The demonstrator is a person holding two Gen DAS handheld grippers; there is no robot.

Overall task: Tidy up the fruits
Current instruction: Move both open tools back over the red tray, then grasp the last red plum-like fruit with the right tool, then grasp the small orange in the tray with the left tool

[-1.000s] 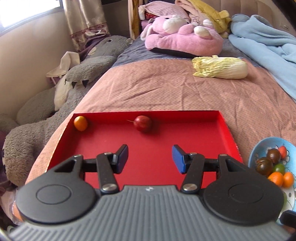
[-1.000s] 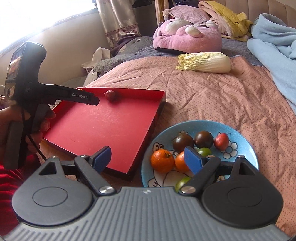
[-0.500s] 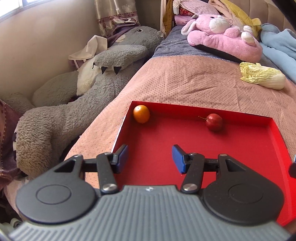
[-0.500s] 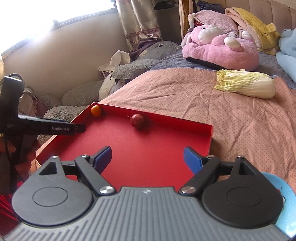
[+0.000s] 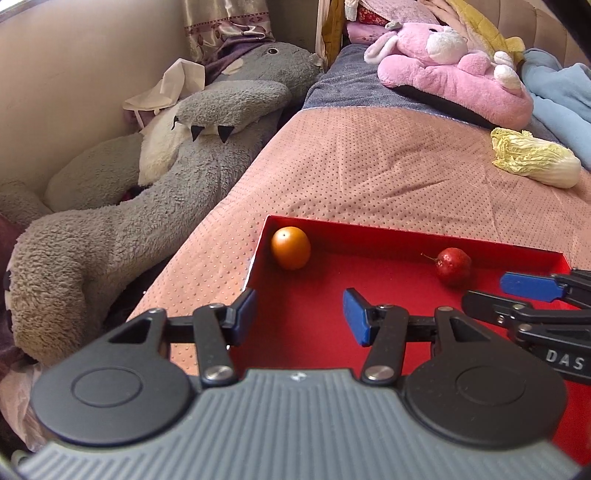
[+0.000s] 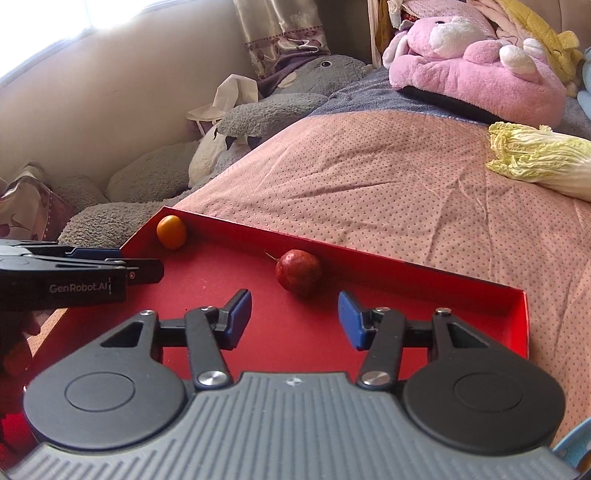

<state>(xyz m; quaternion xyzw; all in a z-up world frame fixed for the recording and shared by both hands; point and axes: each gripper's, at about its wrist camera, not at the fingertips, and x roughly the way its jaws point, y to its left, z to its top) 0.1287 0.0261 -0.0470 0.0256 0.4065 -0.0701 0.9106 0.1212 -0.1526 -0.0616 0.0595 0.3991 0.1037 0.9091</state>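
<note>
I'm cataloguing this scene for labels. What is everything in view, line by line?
red tray: 1, red, on the bedspread
orange fruit: 1, orange, tray's far left corner
red fruit: 1, red, stemmed, by tray's far wall
cabbage: 1, pale yellow-green, on bedspread, right
bedspread: 1, pink, dotted
pink plush: 1, pink, far end
grey plush: 1, grey, left of bed
blue plate: 1, edge only, lower right
left gripper: open, empty
right gripper: closing, empty

Bright daylight, window (image 6: 99, 14) glare top-left, fisheye edges, sharp
</note>
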